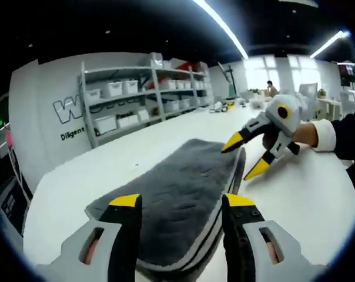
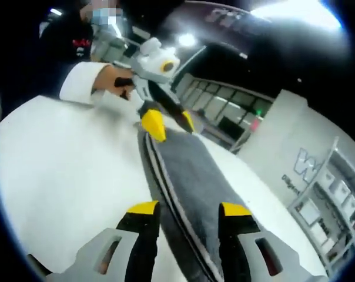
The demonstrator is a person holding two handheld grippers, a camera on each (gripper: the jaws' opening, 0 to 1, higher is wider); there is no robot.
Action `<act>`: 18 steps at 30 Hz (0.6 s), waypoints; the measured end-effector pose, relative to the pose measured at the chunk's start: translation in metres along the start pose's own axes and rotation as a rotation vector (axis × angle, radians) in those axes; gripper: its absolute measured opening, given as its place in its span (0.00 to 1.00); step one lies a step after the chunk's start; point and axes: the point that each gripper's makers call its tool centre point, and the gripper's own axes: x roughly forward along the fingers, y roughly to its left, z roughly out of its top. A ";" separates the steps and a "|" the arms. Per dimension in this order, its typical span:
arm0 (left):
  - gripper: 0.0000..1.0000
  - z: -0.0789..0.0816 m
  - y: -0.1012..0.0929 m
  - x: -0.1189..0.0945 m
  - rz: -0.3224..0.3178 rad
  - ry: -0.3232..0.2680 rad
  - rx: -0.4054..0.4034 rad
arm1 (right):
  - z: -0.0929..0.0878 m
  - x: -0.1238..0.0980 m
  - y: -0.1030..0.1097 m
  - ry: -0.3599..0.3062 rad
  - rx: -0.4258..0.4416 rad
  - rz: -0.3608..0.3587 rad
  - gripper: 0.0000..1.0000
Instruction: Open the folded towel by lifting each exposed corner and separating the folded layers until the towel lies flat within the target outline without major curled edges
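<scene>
A grey folded towel point(image 1: 171, 197) lies lengthwise on the white table point(image 1: 295, 200), its stacked layer edges showing pale stripes along the right side. My left gripper point(image 1: 182, 202) is open, with its yellow-tipped jaws standing over the towel's near end. At the towel's far right corner my right gripper point(image 1: 244, 157) hangs open, its tips just off the edge. In the right gripper view the towel point(image 2: 189, 167) runs away from my open right gripper point(image 2: 189, 210) toward the open left gripper point(image 2: 170, 123) at the opposite end. Neither holds cloth.
Metal shelves with white bins point(image 1: 130, 100) stand behind the table against a lettered white wall. A hand with a white cuff point(image 1: 318, 134) holds the right gripper. Bare tabletop point(image 2: 60, 176) lies on both sides of the towel. A person point(image 1: 271, 88) is far back by the windows.
</scene>
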 end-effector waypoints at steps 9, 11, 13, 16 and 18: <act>0.65 -0.010 0.000 -0.003 -0.057 -0.006 0.047 | -0.025 -0.022 -0.023 0.036 -0.001 -0.040 0.37; 0.65 -0.021 0.005 -0.003 -0.049 0.026 0.050 | -0.031 -0.026 -0.026 0.050 -0.001 -0.044 0.37; 0.65 -0.028 0.008 -0.003 -0.042 0.048 0.053 | -0.037 -0.029 -0.029 0.062 -0.001 -0.048 0.37; 0.64 -0.031 0.006 -0.005 -0.051 0.049 0.046 | -0.042 -0.035 -0.033 0.067 0.012 -0.053 0.37; 0.63 -0.033 0.004 -0.005 -0.054 0.059 0.055 | -0.046 -0.039 -0.035 0.071 0.015 -0.057 0.37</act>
